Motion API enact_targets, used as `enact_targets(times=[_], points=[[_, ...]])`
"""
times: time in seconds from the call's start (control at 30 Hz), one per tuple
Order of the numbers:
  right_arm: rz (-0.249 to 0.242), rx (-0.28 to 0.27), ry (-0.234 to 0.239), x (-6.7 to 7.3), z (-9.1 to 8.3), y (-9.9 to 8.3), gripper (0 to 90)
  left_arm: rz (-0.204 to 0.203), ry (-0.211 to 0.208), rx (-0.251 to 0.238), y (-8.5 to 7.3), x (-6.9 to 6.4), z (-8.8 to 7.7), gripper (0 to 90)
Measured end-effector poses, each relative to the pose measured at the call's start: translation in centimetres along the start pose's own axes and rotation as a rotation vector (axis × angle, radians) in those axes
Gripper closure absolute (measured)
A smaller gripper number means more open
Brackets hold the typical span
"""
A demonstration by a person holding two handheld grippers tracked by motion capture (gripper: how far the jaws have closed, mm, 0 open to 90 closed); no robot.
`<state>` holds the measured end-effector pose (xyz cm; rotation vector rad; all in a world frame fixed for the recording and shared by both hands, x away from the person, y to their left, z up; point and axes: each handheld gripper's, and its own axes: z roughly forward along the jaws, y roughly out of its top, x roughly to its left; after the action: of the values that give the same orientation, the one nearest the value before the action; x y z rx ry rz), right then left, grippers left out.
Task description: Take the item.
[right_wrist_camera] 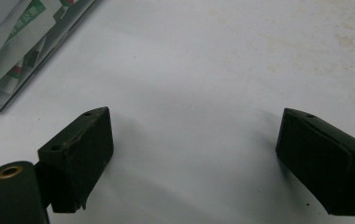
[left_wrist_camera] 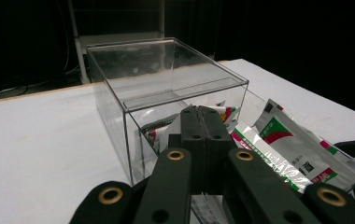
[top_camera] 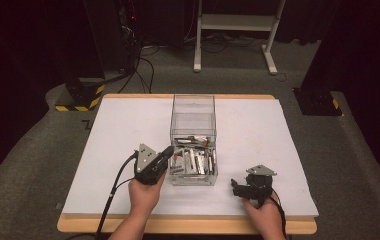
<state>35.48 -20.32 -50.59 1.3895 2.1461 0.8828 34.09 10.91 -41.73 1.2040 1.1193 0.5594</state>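
Observation:
A clear plastic box stands in the middle of the white table. Its clear drawer is pulled out toward me and holds several white, green and red packets. My left gripper sits at the drawer's left side, jaws pressed together with nothing between them. In the left gripper view the shut left gripper points at the box, with the packets just beyond it. My right gripper rests right of the drawer. The right gripper is wide open above bare table, near the drawer's corner.
The white mat covers a wooden table with bare room on both sides of the box. Beyond the far edge are a dark floor, cables, a white frame and black stands with yellow-black striped bases.

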Motion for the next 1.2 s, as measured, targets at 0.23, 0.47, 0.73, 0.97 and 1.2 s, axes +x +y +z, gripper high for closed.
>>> enact_targets(times=[0.23,0.47,0.73,0.97,1.2], points=[[0.000,0.000,0.000,0.0,0.0,0.0,10.9,-0.002,-0.005,-0.021,0.4,-0.4,0.1,90.0],[0.000,0.000,0.000,0.0,0.0,0.0,11.0,0.000,-0.006,-0.043,0.8,-0.6,0.0,90.0],[0.000,0.000,0.000,0.0,0.0,0.0,11.0,-0.012,-0.009,-0.068,1.5,-0.3,-0.4,90.0],[0.000,0.000,0.000,0.0,0.0,0.0,10.9,-0.022,-0.012,-0.083,1.7,-0.4,-0.5,90.0],[0.000,0.000,0.000,0.0,0.0,0.0,11.0,-0.027,-0.029,-0.093,2.1,-0.5,-0.7,90.0]])
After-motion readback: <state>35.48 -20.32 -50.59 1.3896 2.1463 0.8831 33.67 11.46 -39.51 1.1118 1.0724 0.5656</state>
